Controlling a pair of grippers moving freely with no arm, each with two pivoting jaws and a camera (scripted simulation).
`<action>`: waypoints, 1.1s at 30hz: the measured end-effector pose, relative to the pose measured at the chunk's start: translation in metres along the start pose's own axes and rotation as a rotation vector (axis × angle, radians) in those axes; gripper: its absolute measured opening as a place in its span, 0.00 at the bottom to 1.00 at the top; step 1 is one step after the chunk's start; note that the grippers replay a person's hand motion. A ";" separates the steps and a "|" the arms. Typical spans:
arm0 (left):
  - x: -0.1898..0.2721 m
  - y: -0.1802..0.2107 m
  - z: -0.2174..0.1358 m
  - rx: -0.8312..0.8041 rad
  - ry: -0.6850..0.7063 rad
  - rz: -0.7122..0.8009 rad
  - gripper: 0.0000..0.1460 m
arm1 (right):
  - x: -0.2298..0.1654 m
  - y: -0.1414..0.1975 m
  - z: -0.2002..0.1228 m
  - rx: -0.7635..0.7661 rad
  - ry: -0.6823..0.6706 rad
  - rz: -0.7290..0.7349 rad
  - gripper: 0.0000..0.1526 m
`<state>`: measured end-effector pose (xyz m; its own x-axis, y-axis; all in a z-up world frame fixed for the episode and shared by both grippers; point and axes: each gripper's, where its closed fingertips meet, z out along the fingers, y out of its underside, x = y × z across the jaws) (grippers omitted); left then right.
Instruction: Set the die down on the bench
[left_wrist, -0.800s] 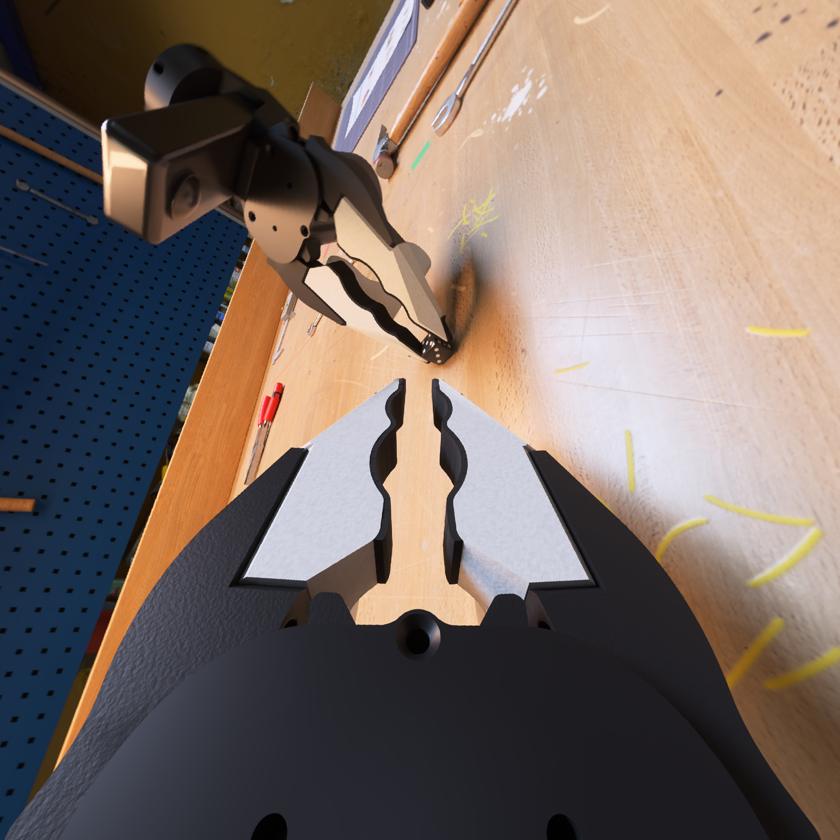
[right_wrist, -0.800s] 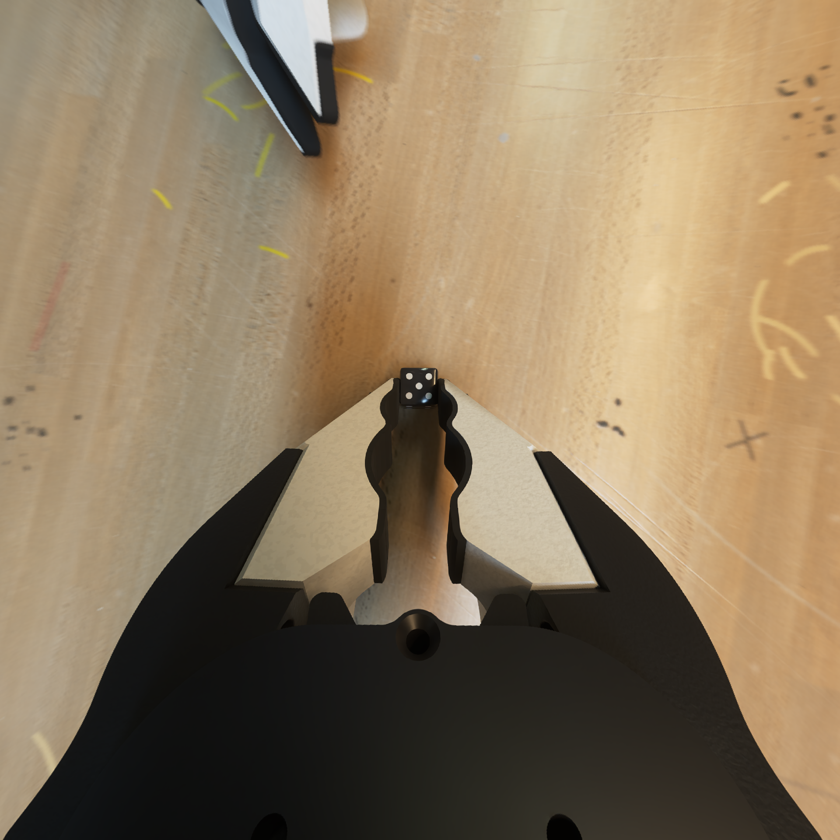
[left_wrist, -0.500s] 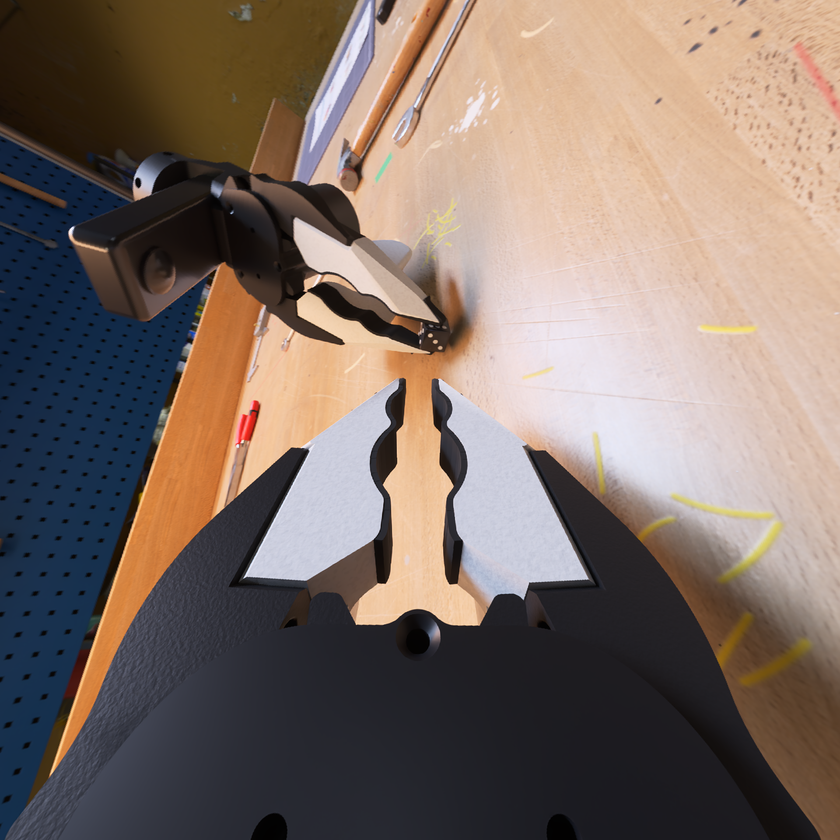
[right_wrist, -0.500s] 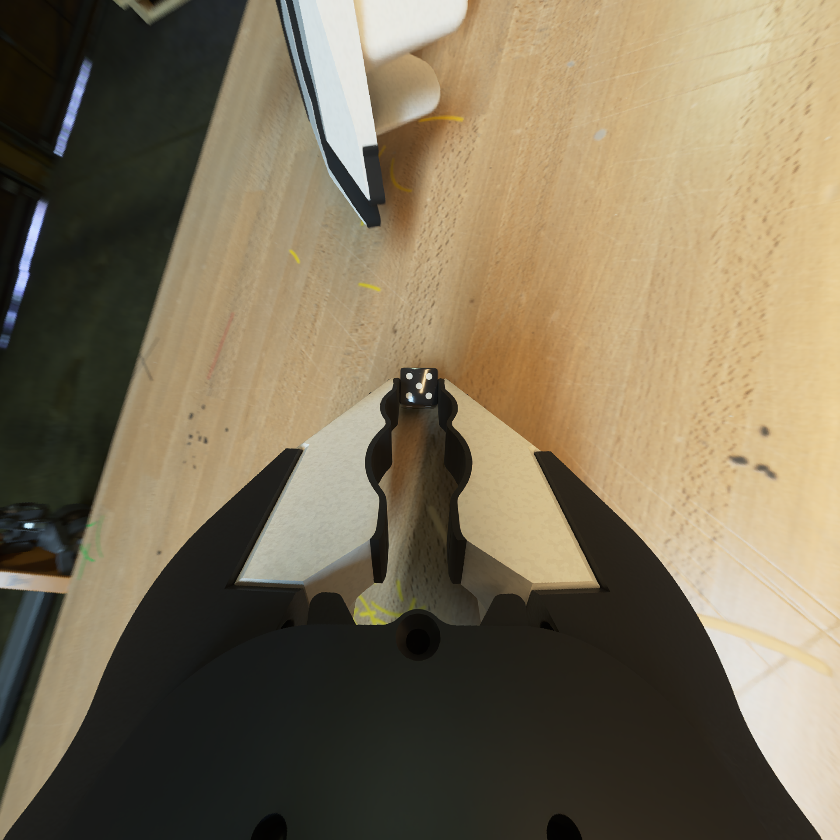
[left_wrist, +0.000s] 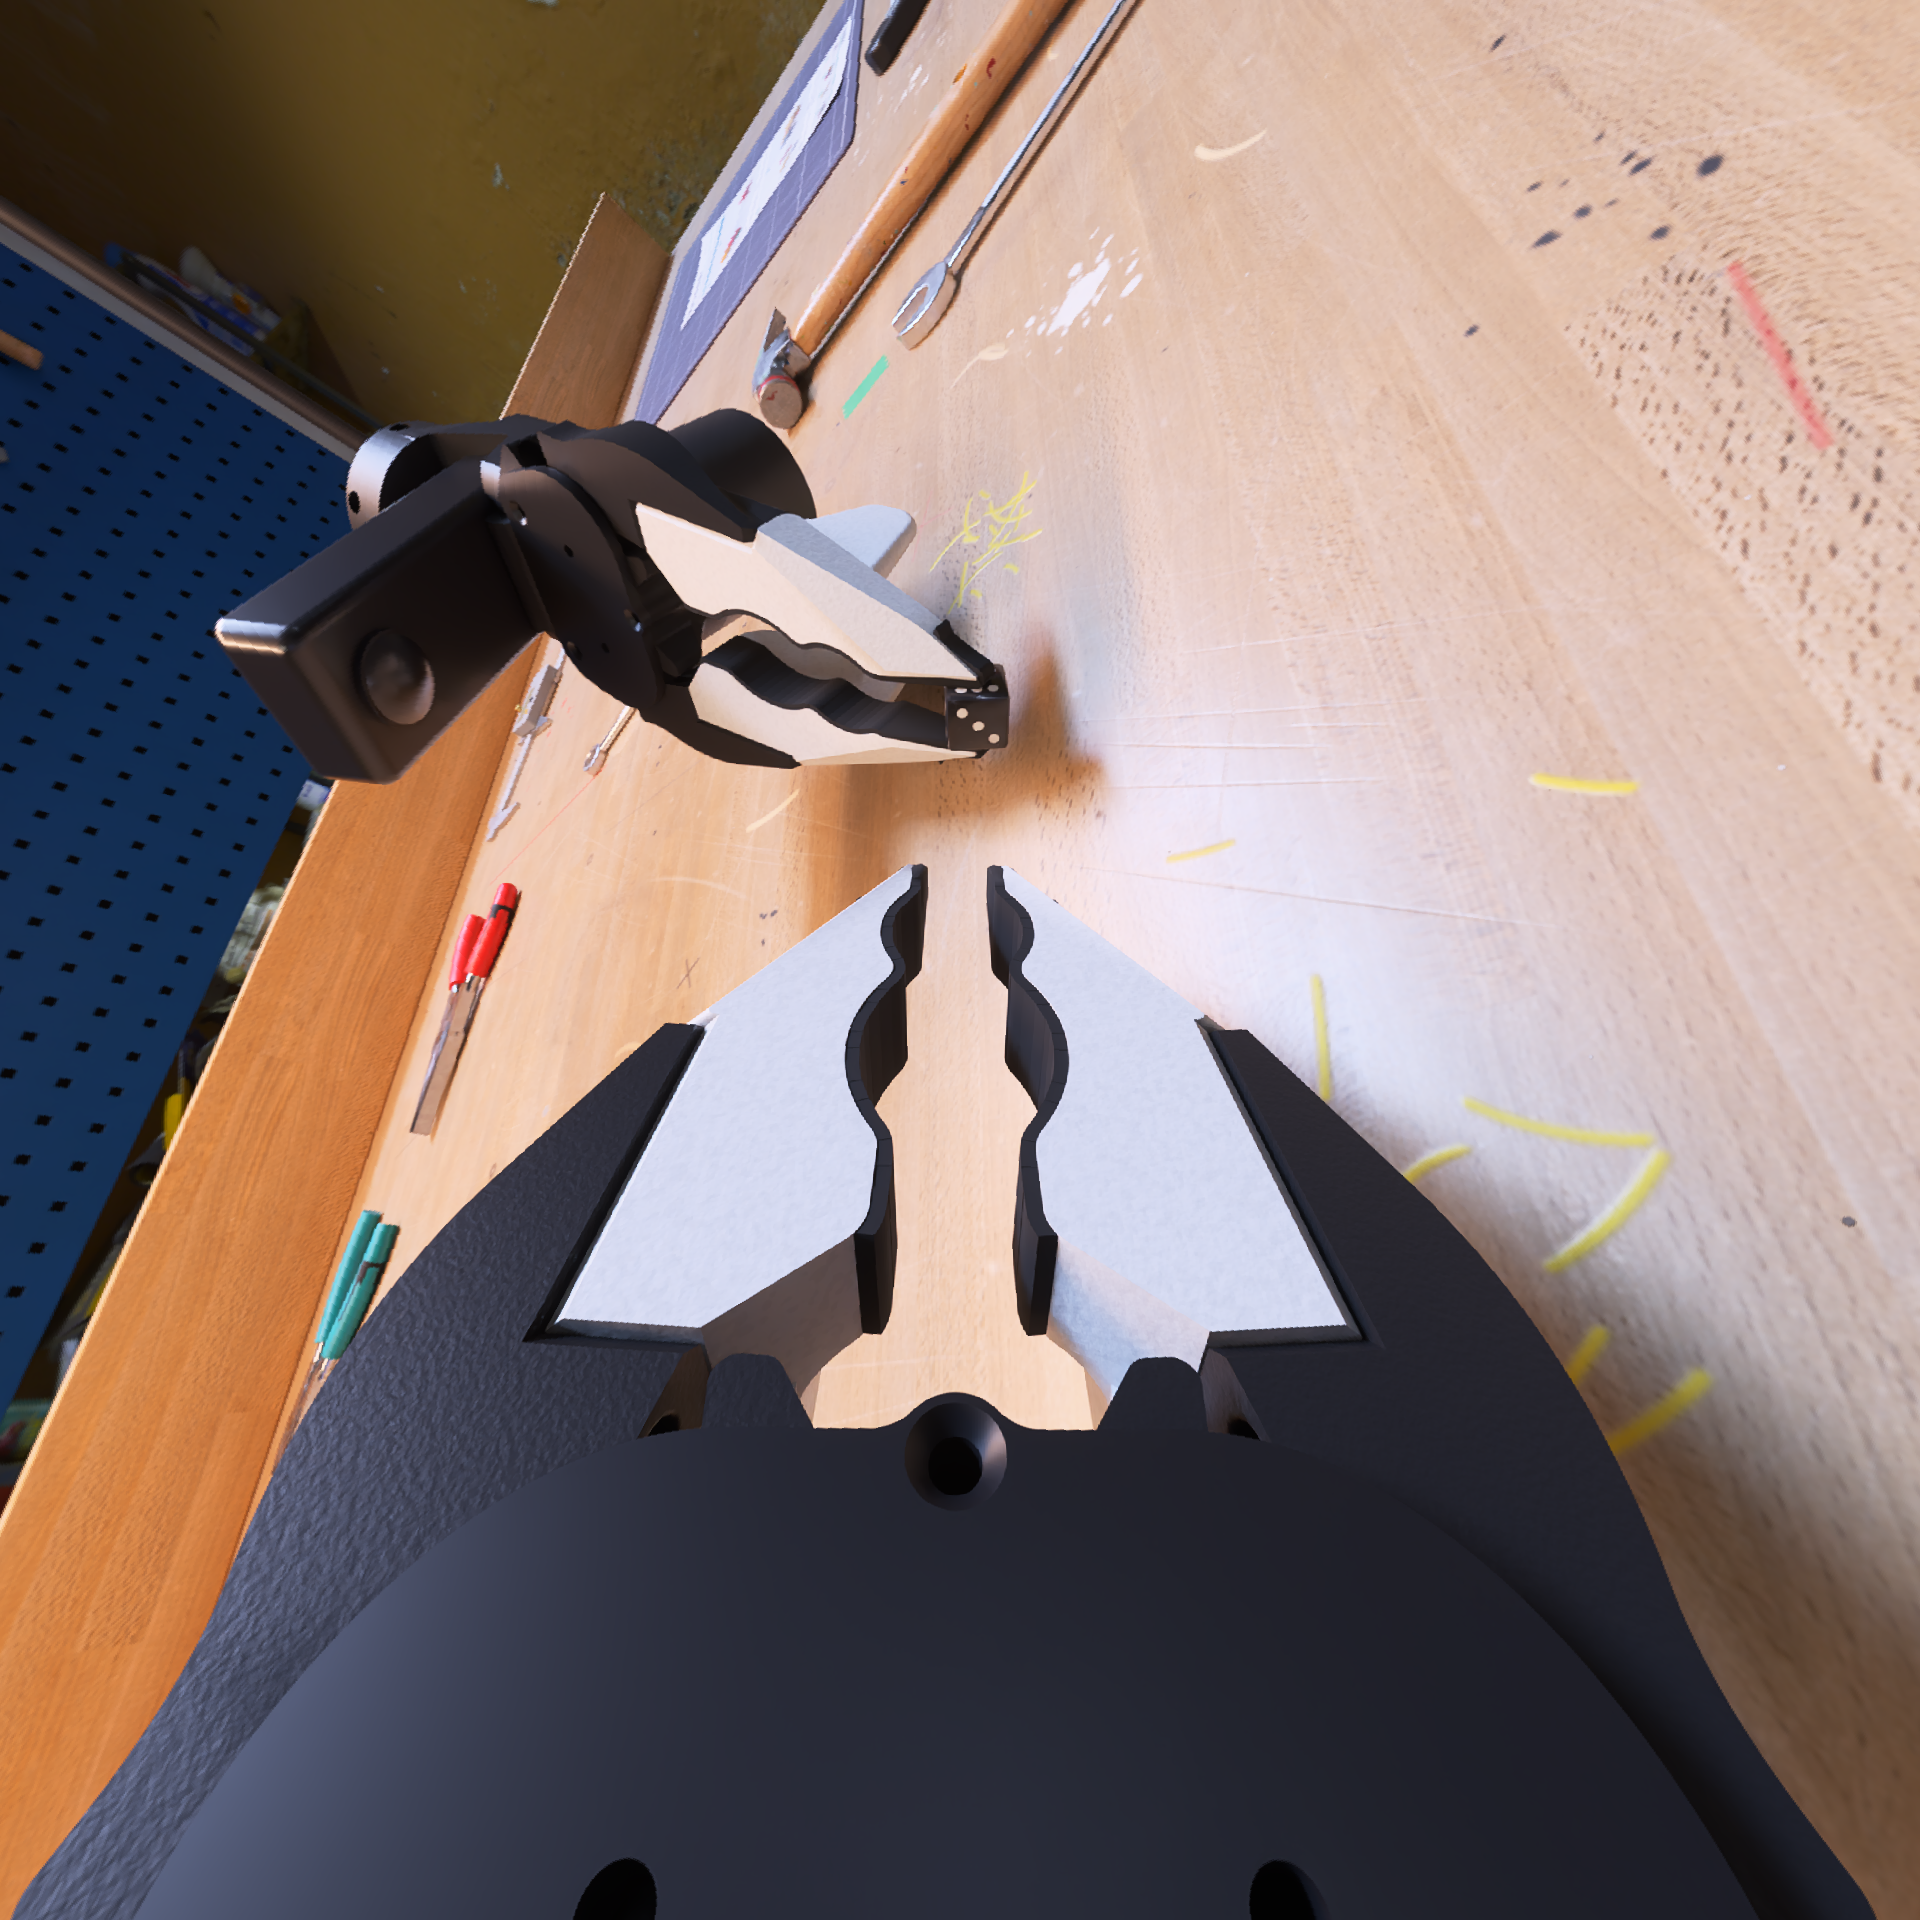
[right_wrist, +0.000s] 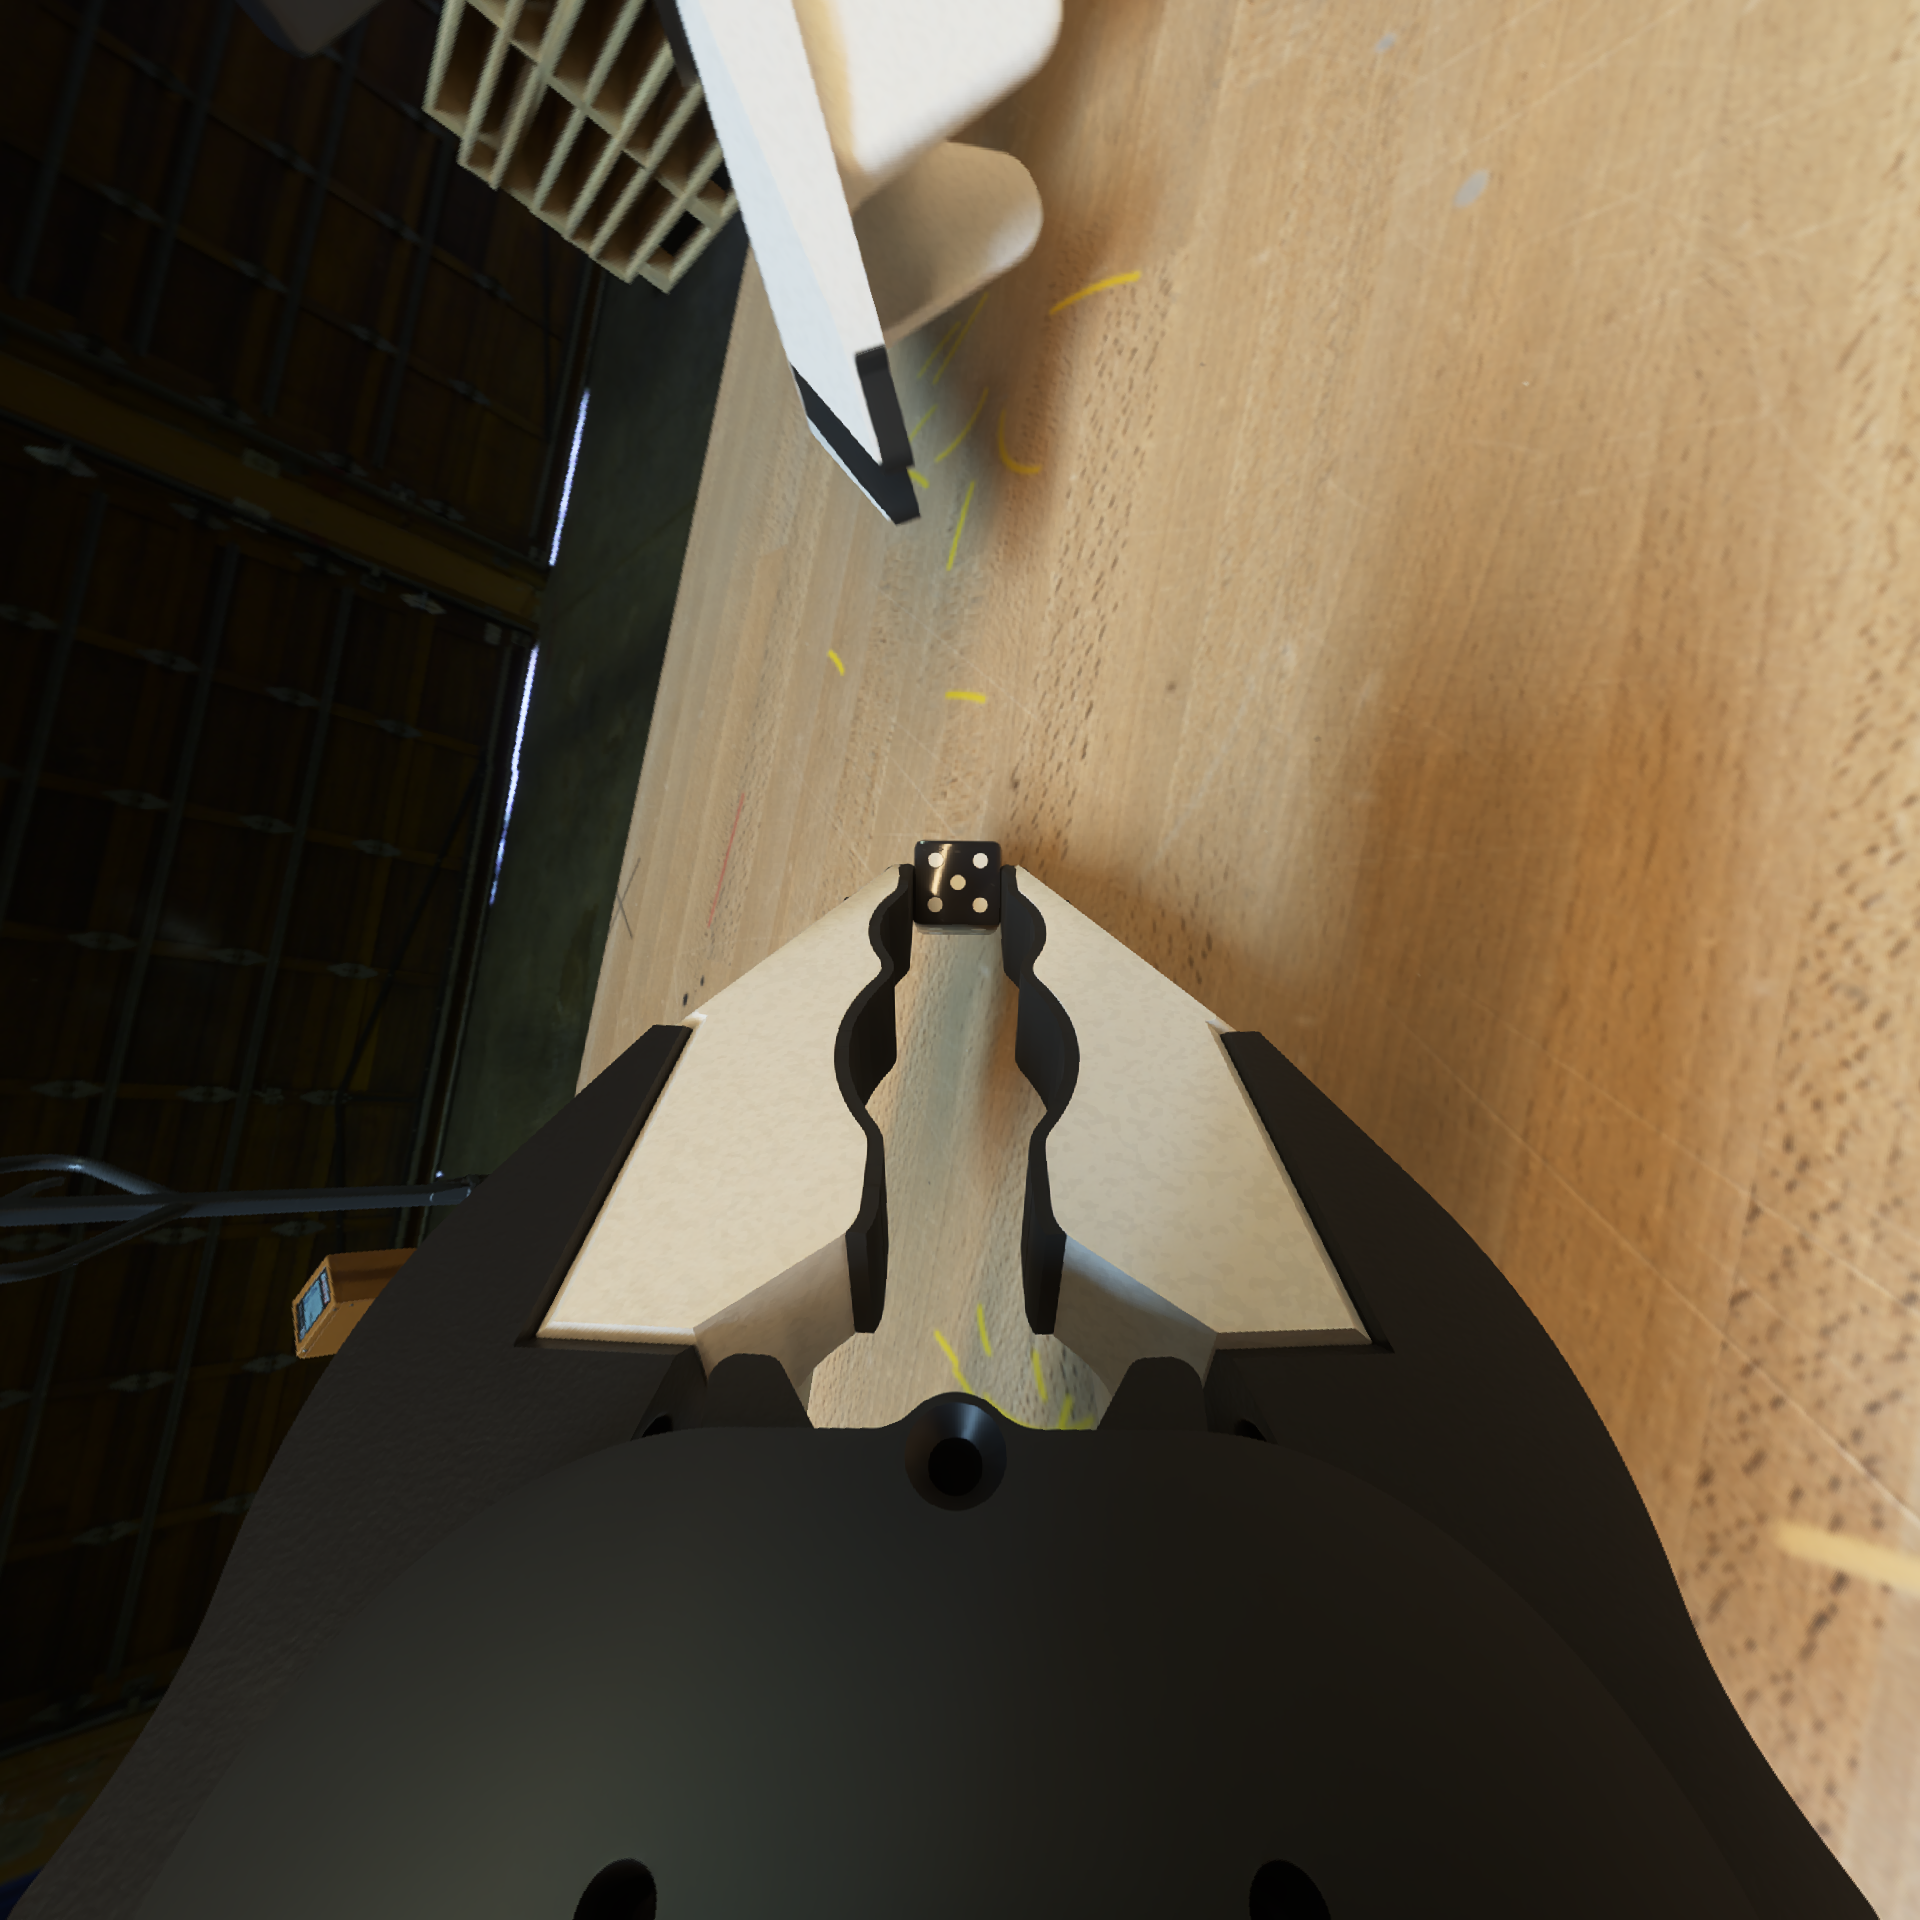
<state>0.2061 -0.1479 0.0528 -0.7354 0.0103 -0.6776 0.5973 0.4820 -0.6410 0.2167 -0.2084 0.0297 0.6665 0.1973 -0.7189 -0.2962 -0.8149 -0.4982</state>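
Observation:
A small black die with white pips (right_wrist: 956, 881) sits between the fingertips of my right gripper (right_wrist: 956, 896), which is shut on it. In the left wrist view the right gripper (left_wrist: 961, 715) lies almost flat over the wooden bench (left_wrist: 1351, 727), with the die (left_wrist: 979, 719) at its tips and very close to the surface. I cannot tell whether the die touches the bench. My left gripper (left_wrist: 956, 875) is empty, with only a narrow slit between its tips, and points at the die from a short distance. It also shows in the right wrist view (right_wrist: 888, 457).
A hammer (left_wrist: 894, 208), a wrench (left_wrist: 997, 177) and a purple mat (left_wrist: 769, 187) lie farther along the bench. A red-handled tool (left_wrist: 473, 966) and a green-handled tool (left_wrist: 353, 1288) lie by the back rail, under a blue pegboard (left_wrist: 125, 727). The bench's front edge (right_wrist: 644, 831) is close to the die.
My right gripper has tipped from a steep downward angle to nearly level with the bench, still holding the die. The bench's front edge has come into the right wrist view.

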 end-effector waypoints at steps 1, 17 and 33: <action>-0.001 0.000 -0.001 -0.003 -0.007 0.005 0.08 | 0.002 0.001 -0.001 -0.007 0.013 0.005 0.10; 0.002 0.002 0.001 -0.052 -0.047 0.121 0.08 | 0.021 0.007 -0.004 -0.148 0.432 -0.225 0.10; 0.006 -0.004 0.006 -0.094 -0.090 0.217 0.08 | 0.019 0.006 -0.007 -0.082 0.814 -0.429 0.18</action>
<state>0.2015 -0.1550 0.0487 -0.5587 0.0464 -0.8280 0.7027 0.5568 -0.4429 0.2325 -0.2129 0.0161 0.9926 0.0728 0.0975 0.1163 -0.8029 -0.5847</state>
